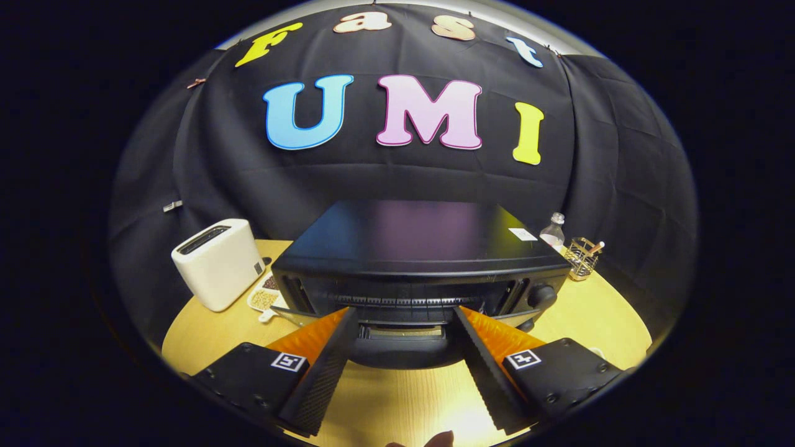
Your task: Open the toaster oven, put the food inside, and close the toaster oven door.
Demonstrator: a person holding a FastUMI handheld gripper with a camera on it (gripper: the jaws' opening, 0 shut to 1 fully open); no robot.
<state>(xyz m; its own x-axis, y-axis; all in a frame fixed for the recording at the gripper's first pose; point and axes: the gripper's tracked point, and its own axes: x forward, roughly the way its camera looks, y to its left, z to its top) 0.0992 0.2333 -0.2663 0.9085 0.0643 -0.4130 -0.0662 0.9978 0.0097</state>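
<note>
A black toaster oven (422, 261) sits in the middle of a round, pale wooden table (596, 316), its front facing the gripper. Its flat top is glossy and carries a small white sticker near the right rear corner. Along the upper front runs a band of vent slots, and a round black knob (542, 295) sits at the right of the front panel. The oven door (404, 344) hangs down and forward at the bottom, showing a curved dark lip and a lighter strip just behind it; how far it is open cannot be judged from here.

The gripper (405, 315) points straight at the oven front with its two fingers spread wide apart. Nothing is held between them. The fingertips reach up to the lower front of the oven, one on each side of the door lip; whether they actually touch it cannot be told.

To the left of the oven stands a white slot toaster (218, 263), and between the two lies a small white dish (266, 299) of something grainy. To the right rear are a clear bottle (553, 231) and a wire basket (582, 257), close to the table's edge. Bare tabletop lies in front of the oven beneath the fingers, and a wider bare stretch lies to the right.
</note>
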